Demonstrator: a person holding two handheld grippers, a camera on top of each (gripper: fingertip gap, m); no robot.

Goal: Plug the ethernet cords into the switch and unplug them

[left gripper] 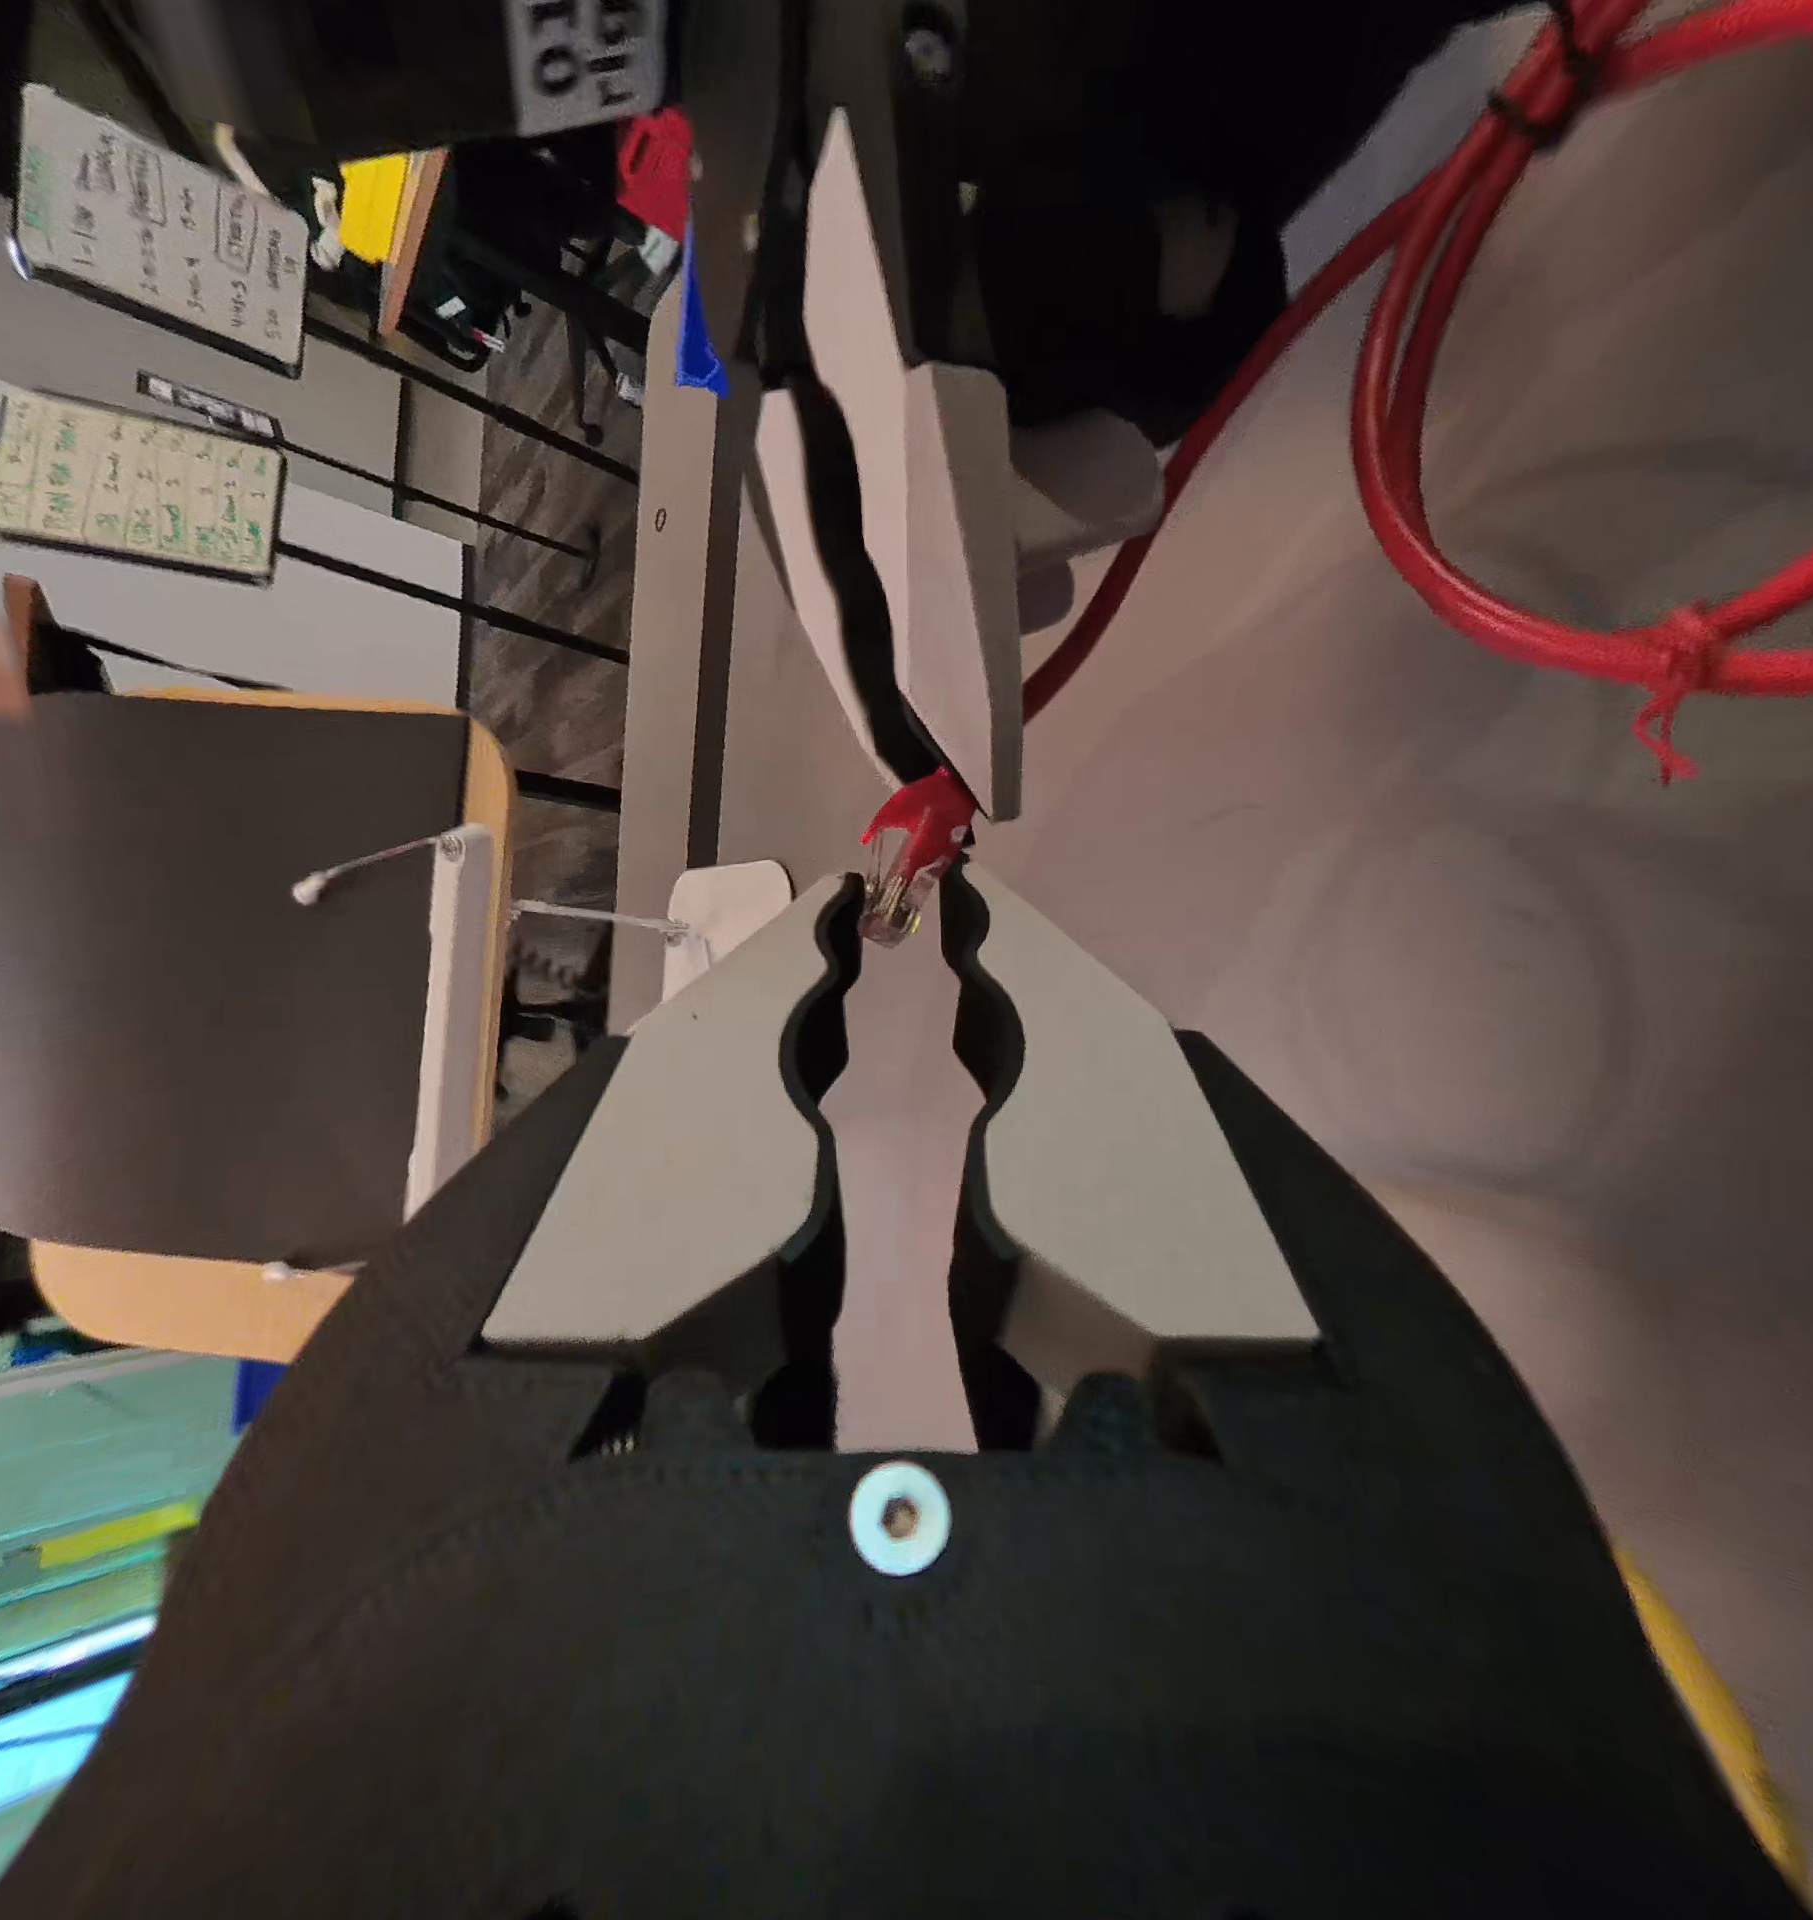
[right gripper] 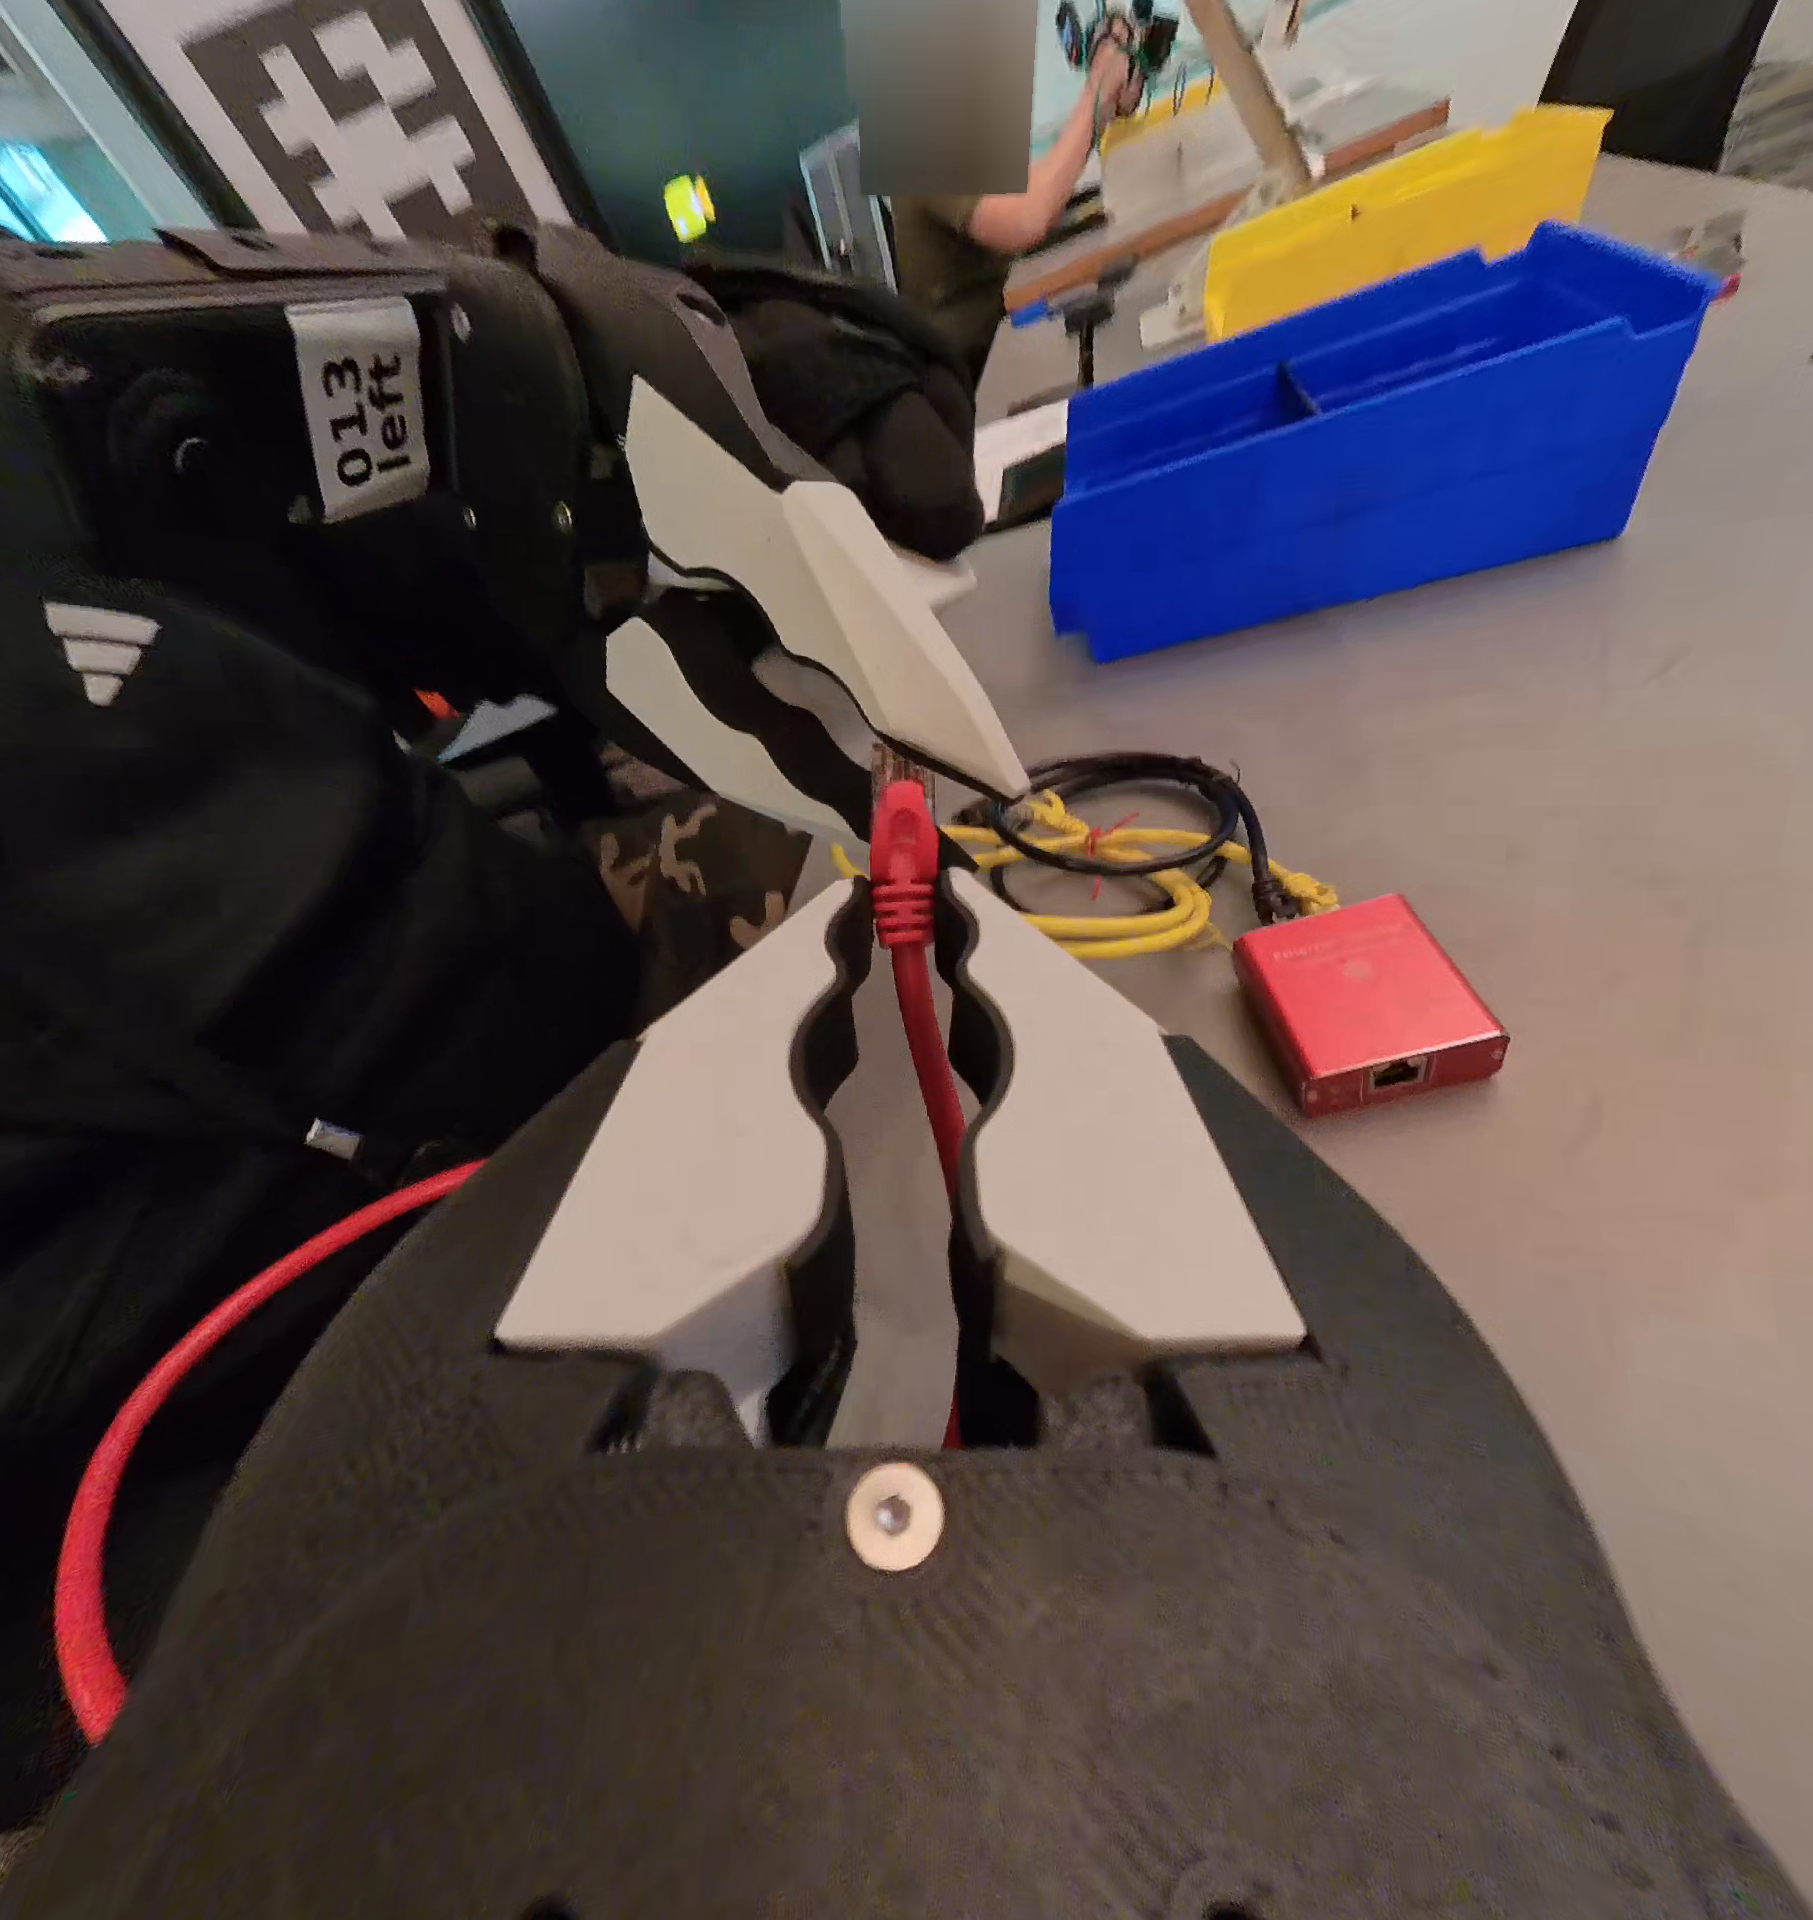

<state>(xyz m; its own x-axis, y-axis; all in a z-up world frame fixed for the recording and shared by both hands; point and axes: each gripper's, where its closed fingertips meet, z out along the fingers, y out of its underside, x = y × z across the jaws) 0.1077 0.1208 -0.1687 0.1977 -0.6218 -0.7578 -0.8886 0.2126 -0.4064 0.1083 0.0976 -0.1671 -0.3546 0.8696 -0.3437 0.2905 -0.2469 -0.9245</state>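
A red ethernet cord is held between both grippers above the table edge. My right gripper (right gripper: 907, 899) is shut on the cord's red boot (right gripper: 902, 862), and the cable runs back between its fingers. My left gripper (left gripper: 902, 894) is closed around the clear plug (left gripper: 894, 902) at the cord's tip, meeting the right gripper (left gripper: 933, 779) head on. The left gripper also shows in the right wrist view (right gripper: 923, 805). The red switch (right gripper: 1349, 977) lies on the grey table (right gripper: 1608, 1195), apart from both grippers, one front port empty. A yellow cord (right gripper: 1141, 914) and a black cord (right gripper: 1224, 800) reach its back.
A blue bin (right gripper: 1349, 488) and a yellow bin (right gripper: 1401, 208) stand at the back of the table. The rest of the red cable hangs in a tied coil (left gripper: 1421, 499). A person (right gripper: 985, 229) works in the background. A gloved hand (right gripper: 881, 416) holds the left gripper. Only a small space, under 4 cm, lies between the two pairs of fingers. The red switch (right gripper: 1349, 977) sits 15 cm or so from the ends of my left fingers.
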